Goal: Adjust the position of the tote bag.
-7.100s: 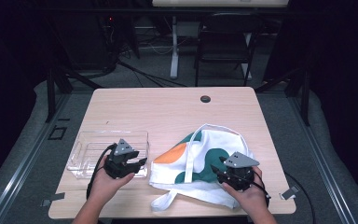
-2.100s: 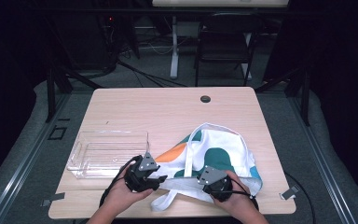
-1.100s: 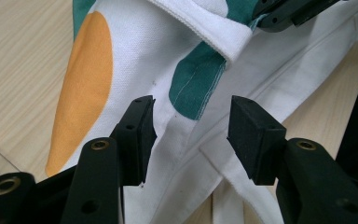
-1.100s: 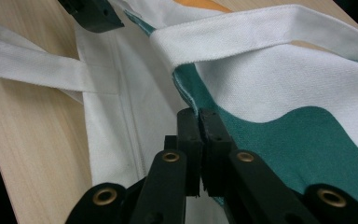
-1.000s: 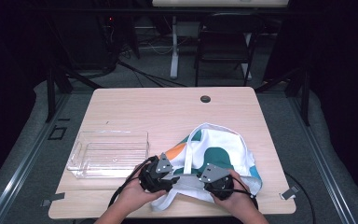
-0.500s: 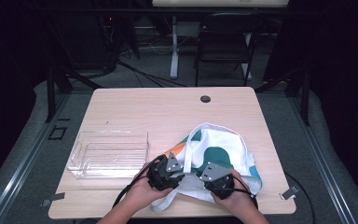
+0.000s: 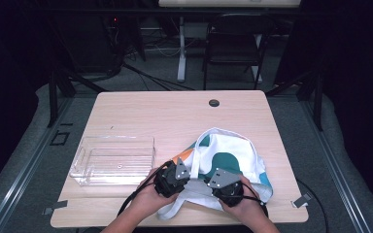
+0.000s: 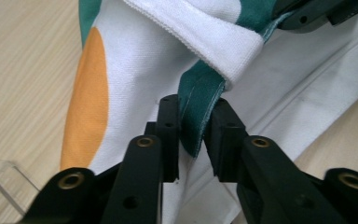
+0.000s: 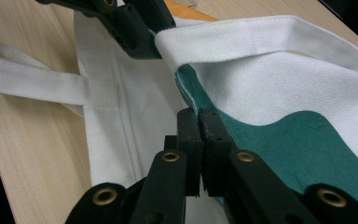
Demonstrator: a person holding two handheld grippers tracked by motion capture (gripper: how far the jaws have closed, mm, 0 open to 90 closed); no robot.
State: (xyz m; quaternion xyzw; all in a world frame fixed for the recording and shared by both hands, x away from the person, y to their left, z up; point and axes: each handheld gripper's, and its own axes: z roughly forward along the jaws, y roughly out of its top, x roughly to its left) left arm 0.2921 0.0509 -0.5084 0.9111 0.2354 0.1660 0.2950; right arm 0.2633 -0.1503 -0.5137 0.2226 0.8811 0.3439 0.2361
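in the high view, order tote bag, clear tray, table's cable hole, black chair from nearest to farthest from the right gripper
1. tote bag, under the right gripper, pinched in it.
2. clear tray, to the left.
3. cable hole, far table edge.
4. black chair, beyond the table.

My left tongs (image 8: 193,135) and right tongs (image 9: 199,140) are matte black, each with two blocky pads on flat arms set with brass-ringed rivet holes. From the high view, both carry a grey three-cornered plate dotted with screws, black cables trail back, and my forearms are bare.
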